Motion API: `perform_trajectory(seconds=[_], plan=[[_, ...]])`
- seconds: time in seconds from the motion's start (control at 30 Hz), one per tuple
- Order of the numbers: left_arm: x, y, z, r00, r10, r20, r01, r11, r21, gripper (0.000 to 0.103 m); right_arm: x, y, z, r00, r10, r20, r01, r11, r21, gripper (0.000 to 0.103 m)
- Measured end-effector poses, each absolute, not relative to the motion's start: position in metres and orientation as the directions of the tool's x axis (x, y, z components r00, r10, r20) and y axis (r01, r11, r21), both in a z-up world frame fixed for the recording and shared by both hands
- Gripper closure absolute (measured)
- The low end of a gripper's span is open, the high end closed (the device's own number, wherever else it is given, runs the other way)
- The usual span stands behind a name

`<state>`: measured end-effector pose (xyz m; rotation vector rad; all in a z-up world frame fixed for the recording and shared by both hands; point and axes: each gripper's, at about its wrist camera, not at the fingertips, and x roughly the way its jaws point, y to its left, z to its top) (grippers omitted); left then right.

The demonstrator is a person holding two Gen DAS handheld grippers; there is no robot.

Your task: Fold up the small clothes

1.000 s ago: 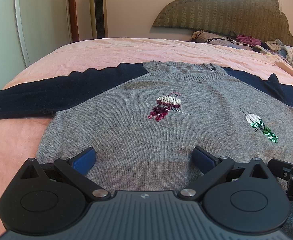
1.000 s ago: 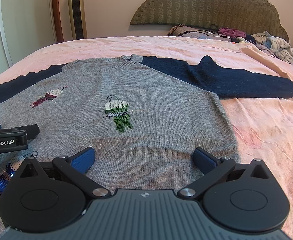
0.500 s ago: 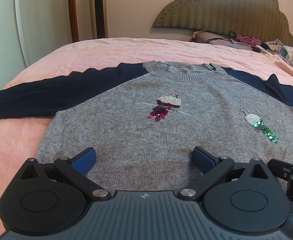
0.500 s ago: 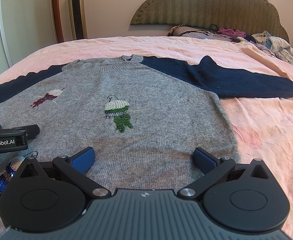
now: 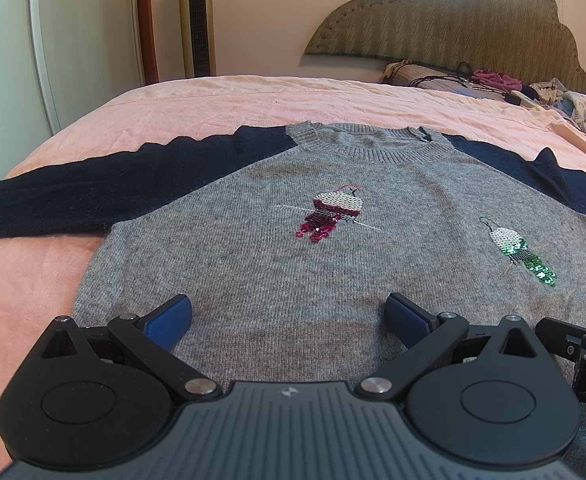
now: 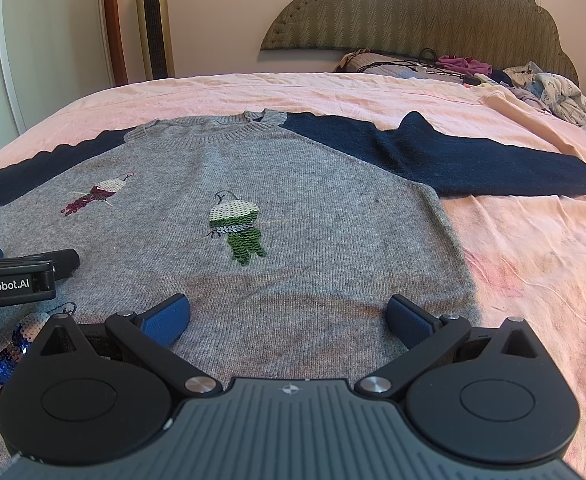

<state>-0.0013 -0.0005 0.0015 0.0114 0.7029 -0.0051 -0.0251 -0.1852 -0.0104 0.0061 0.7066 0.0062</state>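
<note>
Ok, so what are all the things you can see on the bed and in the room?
sweater: one, grey with navy sleeves, spread flat on the bed
sequin birds: three, red, green, blue, on the sweater front
bedsheet: one, pink, under the sweater
clothes pile: one, mixed colours, by the headboard
headboard: one, olive, far wall
tower fan: one, gold, far left
left tongs: open, over the hem
right tongs: open, over the hem

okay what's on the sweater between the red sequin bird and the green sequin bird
Nothing but bare grey knit. In both wrist views the stretch of sweater between the red bird and the green bird shows plain fabric.
</note>
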Motion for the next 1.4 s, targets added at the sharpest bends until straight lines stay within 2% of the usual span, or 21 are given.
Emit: perform_trajectory(seconds=[1.2, 1.3, 1.37, 1.4], plan=[[-0.001, -0.001, 0.001, 0.763, -0.001, -0.646, 0.008, 1.000, 0.009, 0.000, -0.025, -0.184, -0.009, 0.761, 0.007, -0.649, -0.002, 1.000, 0.008, 0.000], [-0.002, -0.001, 0.001, 0.763, -0.001, -0.646, 0.009, 1.000, 0.009, 0.000, -0.027, -0.198, -0.001, 0.772, 0.097, -0.628, -0.040, 0.994, 0.105, 0.000], [-0.001, -0.001, 0.001, 0.763, -0.001, -0.646, 0.009, 1.000, 0.009, 0.000, -0.025, -0.218, 0.011, 0.811, 0.181, -0.556, -0.071, 0.975, 0.213, 0.000], [-0.001, -0.001, 0.001, 0.763, -0.001, -0.646, 0.009, 1.000, 0.009, 0.000, -0.024, -0.231, 0.018, 0.836, 0.152, -0.528, -0.046, 0.977, 0.208, 0.000]])
